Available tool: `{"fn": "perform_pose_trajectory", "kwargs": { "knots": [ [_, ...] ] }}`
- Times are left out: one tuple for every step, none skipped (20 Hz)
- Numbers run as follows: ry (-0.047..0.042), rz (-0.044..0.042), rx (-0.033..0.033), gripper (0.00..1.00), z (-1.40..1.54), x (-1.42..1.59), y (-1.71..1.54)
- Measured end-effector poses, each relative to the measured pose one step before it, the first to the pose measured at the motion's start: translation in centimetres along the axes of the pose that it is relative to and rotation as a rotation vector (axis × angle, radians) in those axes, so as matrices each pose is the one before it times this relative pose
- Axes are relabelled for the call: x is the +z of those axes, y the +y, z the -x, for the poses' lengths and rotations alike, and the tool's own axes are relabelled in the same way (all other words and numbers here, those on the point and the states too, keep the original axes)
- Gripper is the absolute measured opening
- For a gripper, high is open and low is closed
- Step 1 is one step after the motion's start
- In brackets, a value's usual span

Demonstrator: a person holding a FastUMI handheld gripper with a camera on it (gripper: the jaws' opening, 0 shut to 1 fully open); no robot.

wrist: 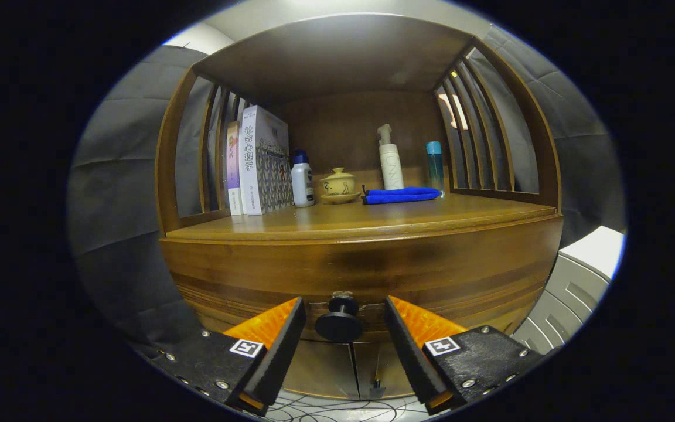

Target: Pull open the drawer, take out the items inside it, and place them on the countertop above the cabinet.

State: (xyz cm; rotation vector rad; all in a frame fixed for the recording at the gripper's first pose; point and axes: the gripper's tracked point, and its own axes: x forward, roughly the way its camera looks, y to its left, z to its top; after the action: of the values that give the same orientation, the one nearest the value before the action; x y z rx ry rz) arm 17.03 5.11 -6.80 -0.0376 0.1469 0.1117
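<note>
Dark cloth walls close in around a wooden cabinet (361, 264), and we're looking straight at its front with the claw (342, 319) low and centred. The key relation: the drawer's round knob (339, 321) sits squarely between the two fingers, stem pointing straight back at us, one finger on either side and neither touching it by the look of things. So the claw is wide, holding nothing, with a clear gap each side of the knob. The drawer (367, 275) reads as closed, flush with the cabinet face, contents hidden. My call: squeeze on the knob, then pull straight back along that stem. Above, the worktop (326, 220) already carries a crowd, so let's count: two books (258, 161) standing near the slatted side, one white bottle with a blue cap (302, 181), one lidded cup on a saucer (338, 184), one pump bottle (390, 158), one teal bottle (435, 164), one folded blue cloth (401, 195). Free space lies along the front edge.
</note>
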Motion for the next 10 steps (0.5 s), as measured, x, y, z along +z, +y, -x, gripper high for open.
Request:
{"fn": "perform_pose_trajectory", "kwargs": {
  "knots": [
    [0.00904, 0.00513, -0.00131, 0.79, -0.011, -0.295, -0.115],
    [0.00526, -0.00188, 0.00044, 0.74, -0.054, -0.029, 0.007],
    [0.00542, -0.01074, 0.01190, 0.67, -0.057, -0.035, 0.275],
    [0.00779, -0.00792, 0.01069, 0.60, -0.158, -0.130, 0.333],
    [0.00023, 0.00134, -0.00116, 0.52, 0.050, 0.127, -0.067],
    [0.00739, 0.00822, 0.00010, 0.49, -0.097, -0.049, -0.115],
    [0.00206, 0.00967, -0.00038, 0.45, 0.119, -0.042, 0.098],
    [0.00422, 0.00376, -0.00049, 0.42, 0.117, 0.078, -0.020],
    [0.00286, -0.00070, -0.00146, 0.39, 0.038, -0.114, -0.016],
    [0.00203, -0.00265, -0.00325, 0.36, 0.147, -0.021, 0.000]
  ]
}}
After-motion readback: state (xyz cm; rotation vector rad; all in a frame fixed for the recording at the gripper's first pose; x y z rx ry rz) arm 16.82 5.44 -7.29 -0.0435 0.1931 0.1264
